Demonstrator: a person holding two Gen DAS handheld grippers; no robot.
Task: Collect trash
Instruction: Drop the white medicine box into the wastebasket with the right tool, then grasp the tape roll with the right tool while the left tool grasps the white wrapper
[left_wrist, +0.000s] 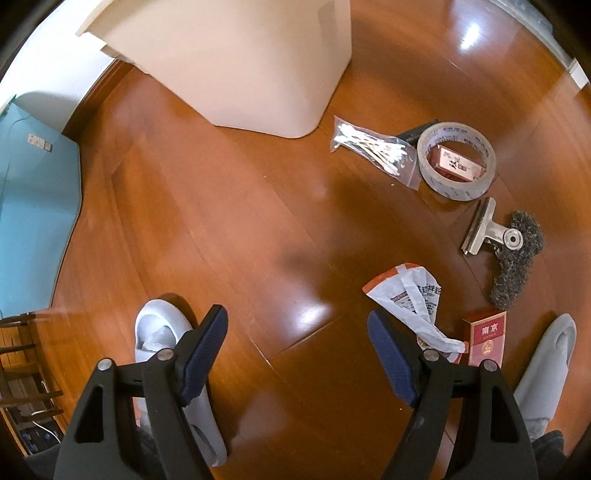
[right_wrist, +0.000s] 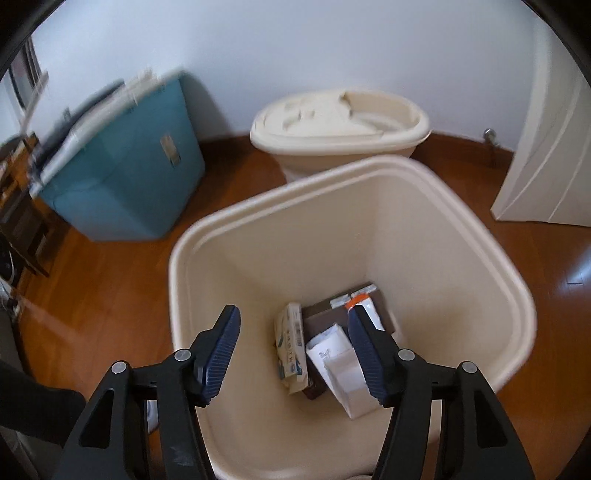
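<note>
In the left wrist view my left gripper (left_wrist: 297, 326) is open and empty above the wood floor. A crumpled white wrapper (left_wrist: 410, 295) lies just past its right finger, and a red cigarette pack (left_wrist: 487, 338) lies to the right of that. The cream trash bin (left_wrist: 258, 62) stands farther ahead. In the right wrist view my right gripper (right_wrist: 293, 332) is open and empty over the mouth of the bin (right_wrist: 517, 306). Inside lie a white carton (right_wrist: 341, 365), a tissue pack (right_wrist: 290, 347) and a brown box (right_wrist: 319, 314).
On the floor to the right lie a bag of cotton swabs (left_wrist: 373, 147), a tape roll (left_wrist: 456, 160) around a small box, a metal clip (left_wrist: 487, 230) and a grey scrubber (left_wrist: 517, 266). Grey slippers (left_wrist: 162, 332) are near me. A teal box (right_wrist: 122, 166) and a lidded cream container (right_wrist: 340, 125) stand by the wall.
</note>
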